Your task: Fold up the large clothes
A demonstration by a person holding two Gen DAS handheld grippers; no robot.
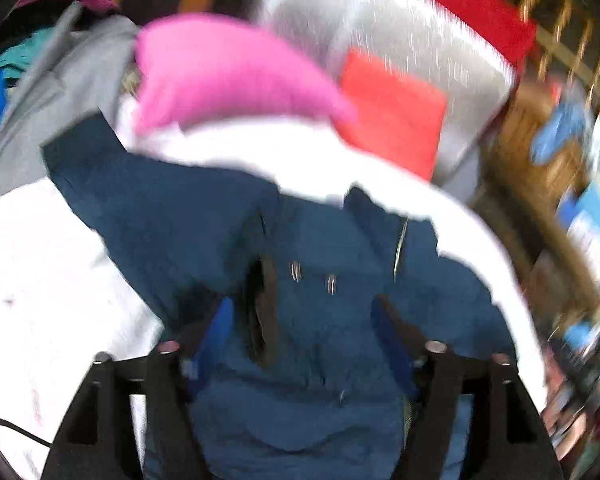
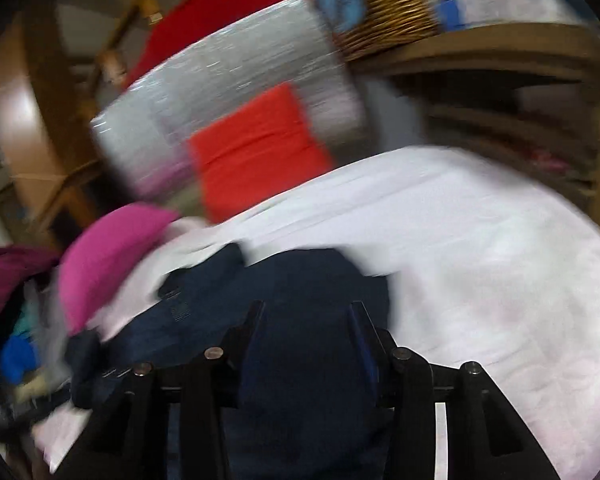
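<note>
A dark navy jacket with a zipper and metal snaps lies on a white sheet. My left gripper has its blue-padded fingers apart with jacket fabric bunched between them. In the right wrist view the same jacket fills the space between the fingers of my right gripper, which stand apart around a thick fold of it. Both views are blurred by motion, so I cannot tell whether either grip is firm.
A pink cushion and a red cushion lie beyond the jacket. A grey wrapped bundle stands behind them. A pile of grey, teal and blue clothes lies at the left. Wooden shelves and a wicker basket are at the back.
</note>
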